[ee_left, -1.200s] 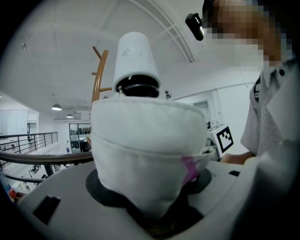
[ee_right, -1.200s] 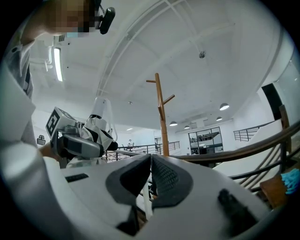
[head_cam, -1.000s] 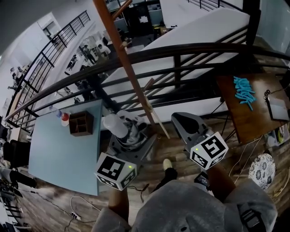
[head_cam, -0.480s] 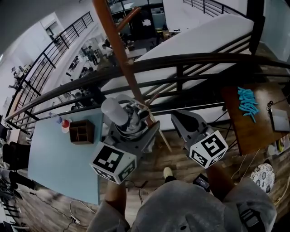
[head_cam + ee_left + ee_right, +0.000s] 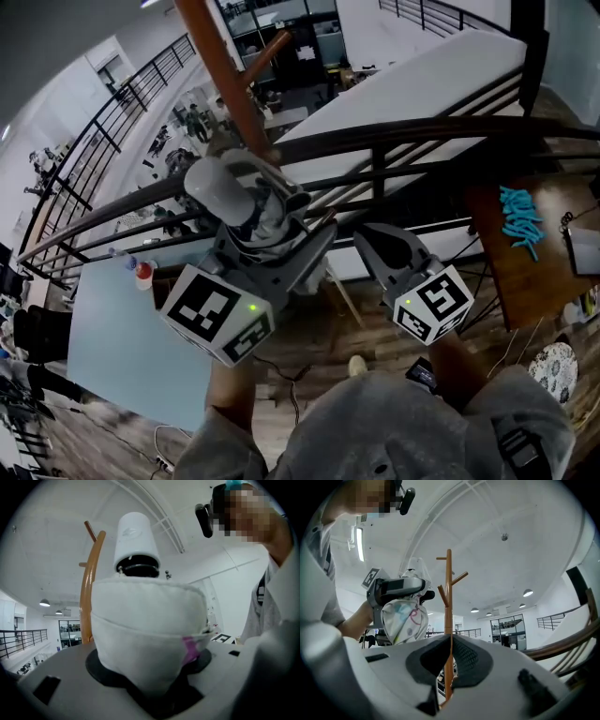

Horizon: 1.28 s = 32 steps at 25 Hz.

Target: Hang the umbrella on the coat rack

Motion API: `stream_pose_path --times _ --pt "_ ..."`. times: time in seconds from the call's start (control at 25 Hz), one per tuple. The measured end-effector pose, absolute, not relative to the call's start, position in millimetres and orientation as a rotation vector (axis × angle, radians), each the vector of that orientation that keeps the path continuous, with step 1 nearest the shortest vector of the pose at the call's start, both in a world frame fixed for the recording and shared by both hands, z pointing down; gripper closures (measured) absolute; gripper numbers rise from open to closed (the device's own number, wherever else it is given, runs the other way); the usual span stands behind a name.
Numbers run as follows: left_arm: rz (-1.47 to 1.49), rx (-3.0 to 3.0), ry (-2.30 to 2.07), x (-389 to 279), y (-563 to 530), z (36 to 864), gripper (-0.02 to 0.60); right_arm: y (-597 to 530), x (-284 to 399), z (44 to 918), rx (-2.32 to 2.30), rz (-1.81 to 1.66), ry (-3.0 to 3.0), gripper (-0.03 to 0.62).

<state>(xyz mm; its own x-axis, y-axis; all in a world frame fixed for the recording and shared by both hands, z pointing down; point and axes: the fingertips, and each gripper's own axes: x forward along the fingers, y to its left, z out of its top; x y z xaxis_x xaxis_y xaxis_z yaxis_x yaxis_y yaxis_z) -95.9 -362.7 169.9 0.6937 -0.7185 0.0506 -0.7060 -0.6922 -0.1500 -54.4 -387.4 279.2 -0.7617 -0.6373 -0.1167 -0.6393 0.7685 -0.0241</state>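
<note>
A dark metal railing [image 5: 441, 127] curves across the landing. In front of it rises the tall orange-brown wooden coat rack [image 5: 225, 84], its short pegs branching near the top [image 5: 449, 581]. Below the railing on the left sits a pale blue rectangular table [image 5: 103, 347]. On the right is a brown wooden table [image 5: 502, 277] with a scatter of turquoise pieces [image 5: 520, 217] on it. The person in the grey top [image 5: 375, 431] stands over the plank floor with both tools raised.

The left gripper [image 5: 151, 667] is lifted high, its marker cube [image 5: 220, 314] facing the head camera. Its jaws are clamped tight on the folded white fabric umbrella [image 5: 145, 625], which fills the whole space between the dark pads. A bit of pink print shows at the fold. The umbrella's pale cylindrical handle [image 5: 137, 536] sticks up past the jaws, close beside the rack's pole. I can't make out any contact with the pole or a peg.

The right gripper [image 5: 449, 667] hangs lower and to the side, with its own cube [image 5: 433, 302] turned up. Its jaws are drawn almost together and grip nothing. Only a thin slit is left between them, and the rack's pole, well beyond the gripper, shows through it.
</note>
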Motion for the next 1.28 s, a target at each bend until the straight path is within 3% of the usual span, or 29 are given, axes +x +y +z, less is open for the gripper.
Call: stream_pose_path --times 0.56,1.28 --pt "-0.076 -2.875 1.165 -117 -391 156 0.287 -411 -74 268 -1.044 0.023 2.817 0.565" --pt "-0.134 -2.935 1.306 -135 -426 206 0.287 -434 -66 289 -1.050 -0.014 2.817 0.565"
